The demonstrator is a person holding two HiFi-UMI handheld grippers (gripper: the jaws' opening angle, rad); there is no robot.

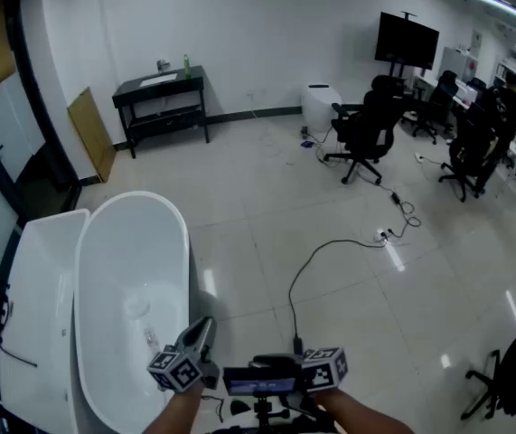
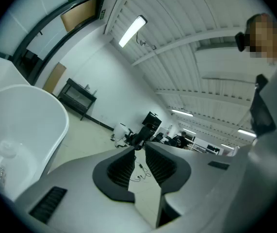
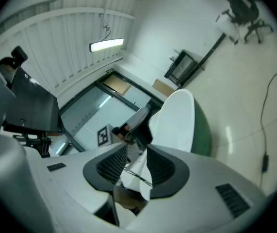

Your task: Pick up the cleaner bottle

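A white bathtub [image 1: 86, 269] stands at the left of the head view. On its floor lies a pale, bottle-like shape [image 1: 145, 325] with a small label, also seen low in the tub [image 2: 3, 161] in the left gripper view. My left gripper [image 1: 205, 328] hovers over the tub's near right rim, pointing level, its jaws together on nothing. My right gripper [image 1: 286, 378] sits just to its right with jaws shut and empty. In the right gripper view the left gripper's marker cube [image 3: 104, 136] and the tub [image 3: 177, 118] lie ahead.
A black side table [image 1: 161, 98] against the far wall carries a small green bottle [image 1: 186, 65]. A black cable [image 1: 330, 260] runs across the tiled floor. Office chairs [image 1: 366, 129] and a screen [image 1: 407, 39] stand at the back right. A glass partition [image 1: 4, 107] lines the left.
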